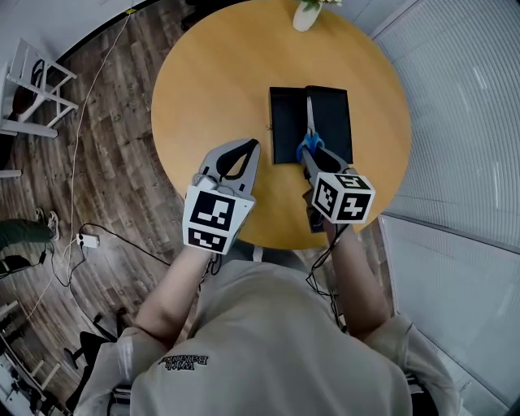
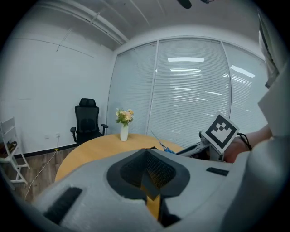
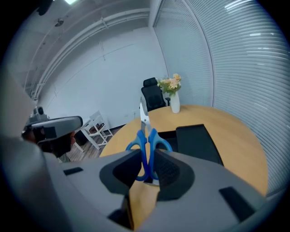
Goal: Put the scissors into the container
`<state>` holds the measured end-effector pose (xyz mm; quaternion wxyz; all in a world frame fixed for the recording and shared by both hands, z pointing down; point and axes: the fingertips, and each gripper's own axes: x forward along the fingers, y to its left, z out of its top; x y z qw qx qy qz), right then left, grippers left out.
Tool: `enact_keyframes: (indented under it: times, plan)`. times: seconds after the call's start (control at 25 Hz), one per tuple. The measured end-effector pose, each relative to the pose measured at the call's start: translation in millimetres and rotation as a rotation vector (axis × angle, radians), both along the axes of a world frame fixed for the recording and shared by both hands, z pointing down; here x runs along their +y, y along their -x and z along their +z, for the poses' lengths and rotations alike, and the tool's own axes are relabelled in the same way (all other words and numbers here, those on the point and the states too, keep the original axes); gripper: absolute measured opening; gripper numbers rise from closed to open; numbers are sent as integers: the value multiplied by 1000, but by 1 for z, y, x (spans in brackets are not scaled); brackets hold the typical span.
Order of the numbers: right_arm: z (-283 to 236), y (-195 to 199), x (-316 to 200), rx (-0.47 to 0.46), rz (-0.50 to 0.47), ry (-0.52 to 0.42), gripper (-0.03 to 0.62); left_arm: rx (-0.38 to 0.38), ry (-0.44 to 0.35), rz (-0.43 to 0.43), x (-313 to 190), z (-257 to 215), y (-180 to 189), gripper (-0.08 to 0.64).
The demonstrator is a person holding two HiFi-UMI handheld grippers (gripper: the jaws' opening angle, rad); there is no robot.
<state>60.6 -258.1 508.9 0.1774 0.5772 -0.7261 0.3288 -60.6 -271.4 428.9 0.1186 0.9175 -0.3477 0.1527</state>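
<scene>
My R gripper [image 3: 147,171] is clamped on the blue-handled steel scissors [image 3: 146,138], blades over the black rectangular container [image 1: 286,114] on the round wooden table [image 1: 211,93]. Not dropped yet, approx. halfway. L gripper [image 1: 253,148]: closed, empty. To do: lower, release.

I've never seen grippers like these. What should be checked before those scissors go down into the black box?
1. Grip: the right gripper is shut on the blue handles of the scissors. Ok.
2. Blades are together and point away from the person. Ok.
3. Position: the head view shows the scissors over the black container. Ok.
4. Which dark half of the container is the open tray: cannot tell.
5. The left gripper is shut on nothing and stays to one side of the container. Ok.
6. The flower vase stands at the table's far edge, out of the way. Ok.
</scene>
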Motion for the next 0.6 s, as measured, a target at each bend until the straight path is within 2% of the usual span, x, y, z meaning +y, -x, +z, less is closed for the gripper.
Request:
enact_keyframes:
  times: [0.16,0.32,0.48,0.6]
  plan:
    - [26,-1,-3,-30,36,85,95,-15,47,-11,-5,23,0,21]
    - [49,-4,-10,-30,60,161,95,1,130,-27,-12,47,-2,21]
    - [73,0,-17,-86,95,216,95,-18,166,-37,-22,70,0,21]
    - [88,-3,-17,-88,122,273,95,-1,191,-56,-29,83,1,21]
